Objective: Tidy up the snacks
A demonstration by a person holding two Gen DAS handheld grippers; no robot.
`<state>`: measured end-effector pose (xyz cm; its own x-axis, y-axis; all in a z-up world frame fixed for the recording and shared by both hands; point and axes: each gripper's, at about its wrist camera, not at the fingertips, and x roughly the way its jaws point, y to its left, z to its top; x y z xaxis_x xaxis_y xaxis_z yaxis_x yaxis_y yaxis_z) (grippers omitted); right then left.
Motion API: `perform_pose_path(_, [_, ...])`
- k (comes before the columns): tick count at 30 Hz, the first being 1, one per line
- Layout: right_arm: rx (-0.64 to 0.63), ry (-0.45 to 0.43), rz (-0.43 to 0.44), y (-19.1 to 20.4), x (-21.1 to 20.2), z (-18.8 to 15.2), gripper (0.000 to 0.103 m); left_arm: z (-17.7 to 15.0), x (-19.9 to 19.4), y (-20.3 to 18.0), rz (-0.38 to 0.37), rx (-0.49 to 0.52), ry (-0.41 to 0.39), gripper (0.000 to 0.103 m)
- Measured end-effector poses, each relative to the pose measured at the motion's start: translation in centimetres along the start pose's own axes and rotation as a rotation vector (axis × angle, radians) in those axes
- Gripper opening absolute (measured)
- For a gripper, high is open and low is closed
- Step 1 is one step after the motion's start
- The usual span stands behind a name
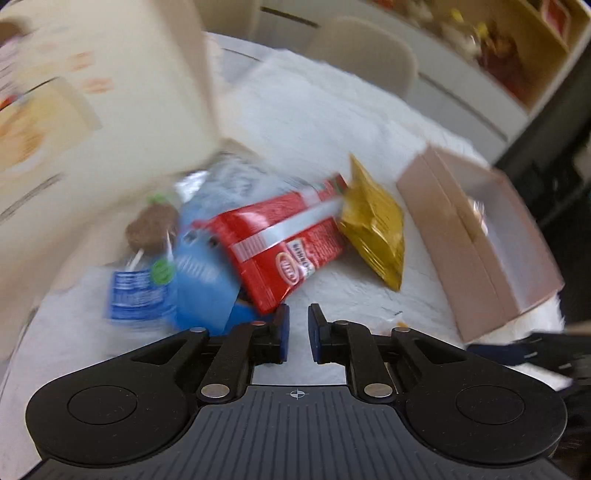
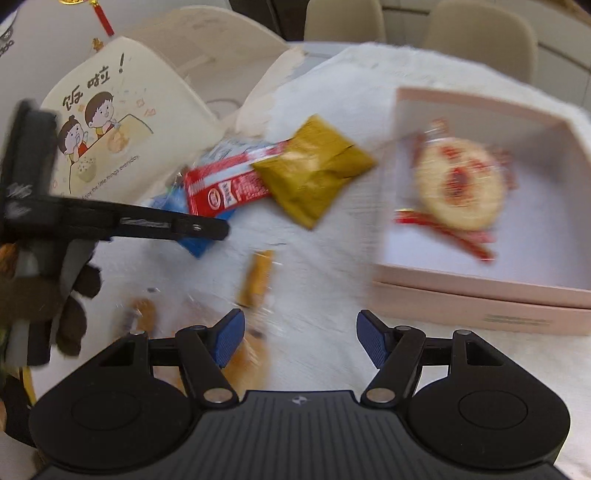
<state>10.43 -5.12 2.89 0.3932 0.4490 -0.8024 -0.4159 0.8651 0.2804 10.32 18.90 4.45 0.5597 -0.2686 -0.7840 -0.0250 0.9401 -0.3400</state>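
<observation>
The red snack pack [image 1: 280, 240] lies at about eleven o'clock from the left gripper [image 1: 297, 330], on top of a blue packet [image 1: 203, 280], its far end touching a gold pouch [image 1: 373, 225]. It looks light, crinkly and slippery, so a pinch across its narrow width near one end should hold best. The left gripper's tongs are drawn together with nothing between them; the right gripper [image 2: 299, 339] stands apart and empty. A pink box [image 2: 480, 295] at two o'clock holds what seems, through blur, a wrapped cookie [image 2: 458, 184]. Everything rests on a white fluffy cloth [image 1: 332, 122]; beige chairs [image 2: 480, 33] stand behind.
</observation>
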Motion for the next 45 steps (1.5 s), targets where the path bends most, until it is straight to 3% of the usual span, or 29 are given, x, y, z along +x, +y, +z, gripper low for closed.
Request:
perform_pose_path(1, [0.011,0.0,0.022,0.6,0.8,0.4,0.067,-0.3,-0.7,0.6,-0.019,-0.029,-0.015,0.019])
perform_pose_path(3, [-0.007,0.012,0.026,1.7,2.4,1.0,0.054,-1.0,-2.4,1.3,-0.033,-0.079,-0.045,0.025])
perform_pose_path(5, [-0.059,0.011,-0.037,3.2,3.4,1.2,0.032,-1.9,-4.2,1.5,-0.015,-0.116,-0.07,0.025])
perform_pose_path(7, [-0.117,0.024,-0.033,4.2,3.1,1.3,0.02,-2.4,-5.3,1.4,0.018,-0.141,-0.082,0.025])
perform_pose_path(10, [-0.121,0.009,0.027,4.2,0.9,0.9,0.019,-4.0,-7.2,0.5,0.043,-0.171,-0.083,0.025])
perform_pose_path(14, [-0.129,-0.031,0.039,2.7,-3.2,-0.3,0.019,-6.1,-8.4,-2.1,-0.044,-0.173,-0.045,0.025])
perform_pose_path(20, [-0.111,-0.063,-0.053,-1.3,-7.9,-3.2,0.019,-8.9,-8.0,-6.0,-0.035,-0.131,-0.02,0.025])
perform_pose_path(22, [-0.094,-0.046,-0.1,-2.9,-8.3,-4.2,0.019,-9.6,-8.4,-6.5,0.011,-0.122,-0.027,0.025])
perform_pose_path(24, [-0.095,-0.03,-0.134,-4.1,-8.5,-5.6,0.019,-10.1,-9.2,-6.7,0.107,-0.114,-0.06,0.025])
perform_pose_path(27, [-0.078,-0.002,-0.159,-5.8,-8.5,-7.9,0.019,-10.7,-10.0,-6.3,0.195,-0.161,-0.07,0.025])
perform_pose_path(30, [-0.084,0.007,-0.187,-6.4,-8.4,-9.8,0.023,-10.8,-10.2,-5.8,0.233,-0.214,-0.074,0.025])
perform_pose_path(33, [-0.122,-0.019,-0.221,-6.0,-8.7,-11.1,0.051,-10.1,-10.6,-7.3,0.163,-0.179,-0.1,0.025])
perform_pose_path(34, [-0.134,-0.033,-0.237,-5.9,-8.8,-11.4,0.065,-9.7,-10.4,-8.0,0.124,-0.168,-0.091,0.025])
perform_pose_path(35, [-0.138,-0.042,-0.247,-5.8,-8.7,-11.6,0.07,-9.2,-9.8,-8.8,0.068,-0.169,-0.066,0.025])
perform_pose_path(37, [-0.124,-0.034,-0.247,-6.0,-8.3,-11.8,0.07,-8.6,-8.0,-9.8,0.004,-0.21,-0.021,0.025])
perform_pose_path(40, [-0.086,-0.049,-0.25,-6.2,-8.1,-12.5,0.072,-7.7,-4.9,-11.5,0.045,-0.22,0.011,0.025])
perform_pose_path(43, [-0.097,-0.08,-0.282,-5.8,-8.0,-13.3,0.076,-7.4,-2.1,-13.7,0.105,-0.13,0.048,0.025])
perform_pose_path(45, [-0.094,-0.104,-0.303,-5.6,-8.0,-13.9,0.082,-7.6,-1.5,-15.8,0.134,0.005,0.028,0.025])
